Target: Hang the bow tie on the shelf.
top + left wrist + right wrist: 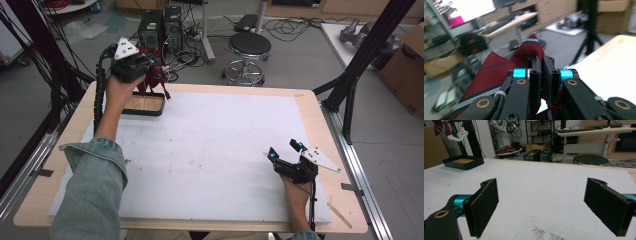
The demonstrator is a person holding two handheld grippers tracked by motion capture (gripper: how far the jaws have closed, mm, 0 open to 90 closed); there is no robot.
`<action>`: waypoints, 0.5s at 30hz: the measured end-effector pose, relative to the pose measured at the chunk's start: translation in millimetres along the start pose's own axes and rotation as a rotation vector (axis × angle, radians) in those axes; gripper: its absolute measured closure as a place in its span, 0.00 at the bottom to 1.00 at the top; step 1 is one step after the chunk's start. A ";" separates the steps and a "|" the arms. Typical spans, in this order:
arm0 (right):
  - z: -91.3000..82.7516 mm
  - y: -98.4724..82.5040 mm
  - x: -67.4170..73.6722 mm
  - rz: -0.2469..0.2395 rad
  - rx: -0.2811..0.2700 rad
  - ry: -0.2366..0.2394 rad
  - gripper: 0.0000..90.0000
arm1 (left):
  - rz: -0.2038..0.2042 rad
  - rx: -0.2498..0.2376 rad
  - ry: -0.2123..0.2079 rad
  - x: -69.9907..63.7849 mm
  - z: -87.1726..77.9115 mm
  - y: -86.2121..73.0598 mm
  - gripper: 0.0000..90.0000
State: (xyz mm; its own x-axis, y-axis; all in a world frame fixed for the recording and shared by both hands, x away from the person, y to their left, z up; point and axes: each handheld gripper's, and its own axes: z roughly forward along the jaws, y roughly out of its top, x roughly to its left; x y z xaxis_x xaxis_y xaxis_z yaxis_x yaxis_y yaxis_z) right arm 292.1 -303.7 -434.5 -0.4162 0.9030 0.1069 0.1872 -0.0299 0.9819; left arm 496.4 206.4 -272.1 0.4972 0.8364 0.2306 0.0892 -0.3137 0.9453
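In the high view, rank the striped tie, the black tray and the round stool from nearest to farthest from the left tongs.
1. Striped tie: clamped in the left tongs, hanging below them.
2. Black tray: on the table's far left corner, right under the tie.
3. Round stool: on the floor beyond the table's far edge, off to the right.

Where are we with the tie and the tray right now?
Done: the left gripper has the red striped tie pinched between its shut jaws and lifted. In hand: the tie hangs just above the black tray at the table's far left corner, which looks empty inside. Left: either lowering it in or carrying it away; I cannot tell which. The right gripper rests open on the white mat, idle.
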 end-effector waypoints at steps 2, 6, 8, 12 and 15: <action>0.2 0.0 0.4 -0.003 0.000 0.001 0.13 | -0.022 0.021 0.037 1.4 4.2 -2.7 0.94; 0.7 -0.1 0.7 -0.006 0.002 0.003 0.13 | -0.021 0.067 0.089 -0.4 10.8 -11.7 0.94; 0.8 -0.1 1.0 -0.003 0.007 0.005 0.13 | -0.009 0.099 0.128 -2.2 13.4 -16.6 0.94; 1.1 -0.1 1.0 -0.007 0.008 0.006 0.13 | 0.005 0.128 0.172 -3.6 15.6 -24.2 0.94; 1.4 0.0 1.3 -0.009 0.009 0.008 0.13 | 0.014 0.131 0.181 -5.9 16.1 -25.8 0.94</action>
State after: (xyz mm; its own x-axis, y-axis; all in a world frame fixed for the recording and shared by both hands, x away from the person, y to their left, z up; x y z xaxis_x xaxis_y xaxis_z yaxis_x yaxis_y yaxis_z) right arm 292.8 -302.0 -434.6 -0.4246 0.8998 0.0997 0.1915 -0.0184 0.9813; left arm 505.0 202.4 -301.5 0.3370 0.8948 0.2927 0.2004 -0.3720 0.9063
